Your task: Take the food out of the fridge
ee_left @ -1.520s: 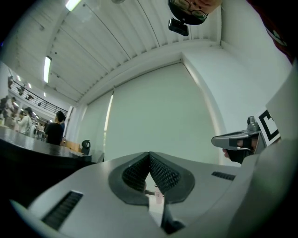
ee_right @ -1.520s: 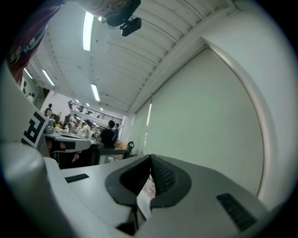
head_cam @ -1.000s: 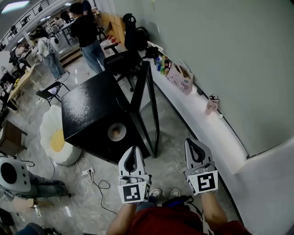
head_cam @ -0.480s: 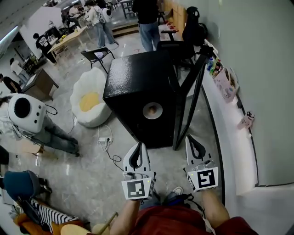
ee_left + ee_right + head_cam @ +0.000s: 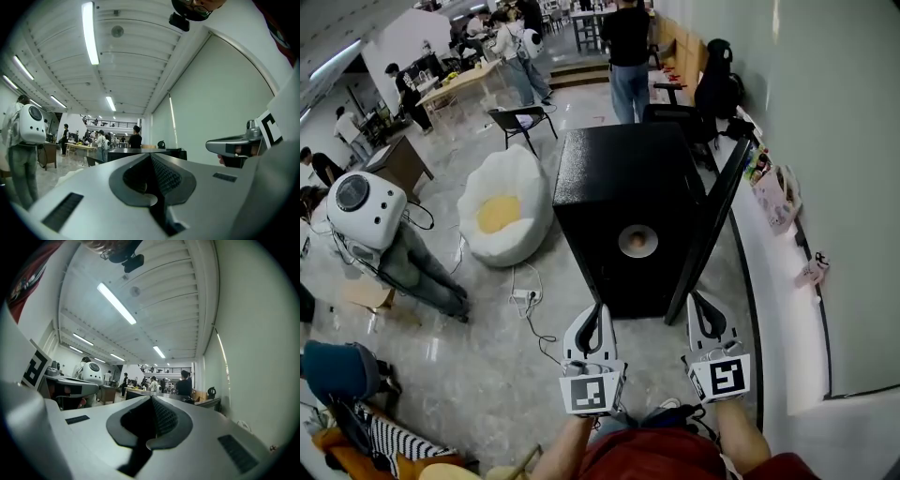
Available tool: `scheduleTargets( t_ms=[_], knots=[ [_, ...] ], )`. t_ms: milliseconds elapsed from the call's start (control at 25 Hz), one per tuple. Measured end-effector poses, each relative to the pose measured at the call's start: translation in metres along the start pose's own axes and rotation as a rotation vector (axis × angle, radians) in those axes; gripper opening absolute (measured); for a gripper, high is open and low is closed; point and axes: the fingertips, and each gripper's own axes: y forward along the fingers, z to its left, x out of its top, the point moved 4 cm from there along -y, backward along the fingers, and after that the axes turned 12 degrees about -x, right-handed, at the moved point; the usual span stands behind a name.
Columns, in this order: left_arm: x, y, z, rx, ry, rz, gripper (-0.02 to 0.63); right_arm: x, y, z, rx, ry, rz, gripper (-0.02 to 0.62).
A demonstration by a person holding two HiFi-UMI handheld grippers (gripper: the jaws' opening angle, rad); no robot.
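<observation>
A black fridge [image 5: 619, 178] stands on the floor straight ahead in the head view, with its door [image 5: 712, 225] swung open to the right. Inside its dark front shows a round pale dish [image 5: 637, 241] holding something brownish. My left gripper [image 5: 593, 321] and right gripper [image 5: 704, 307] are held side by side just short of the fridge, both shut and holding nothing. In the left gripper view the left gripper [image 5: 151, 158] points level toward the fridge top [image 5: 129, 152]. The right gripper [image 5: 152, 400] also has its jaws pressed together.
A white and yellow egg-shaped cushion [image 5: 502, 216] lies left of the fridge, with cables and a power strip [image 5: 523, 295] on the floor beside it. A white ledge [image 5: 787, 309] runs along the right wall. A white round-headed machine [image 5: 361, 206] and several people stand further off.
The view has swung so the fridge now sits centred in front of me instead of off to the left. Both grippers stay shut and side by side.
</observation>
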Motion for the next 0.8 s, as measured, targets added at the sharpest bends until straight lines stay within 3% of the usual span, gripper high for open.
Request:
scheduleTargets(
  t_ms=[480,800],
  knots=[
    [0.004,-0.014,0.043,-0.02,-0.052,-0.137,0.014,0.004,0.013,0.044,-0.028,-0.027,0.0,0.021],
    [-0.012,-0.025,0.075,-0.027,-0.075,-0.129,0.014,0.0,0.021,0.081,-0.04,-0.023,-0.031,0.02]
  ],
)
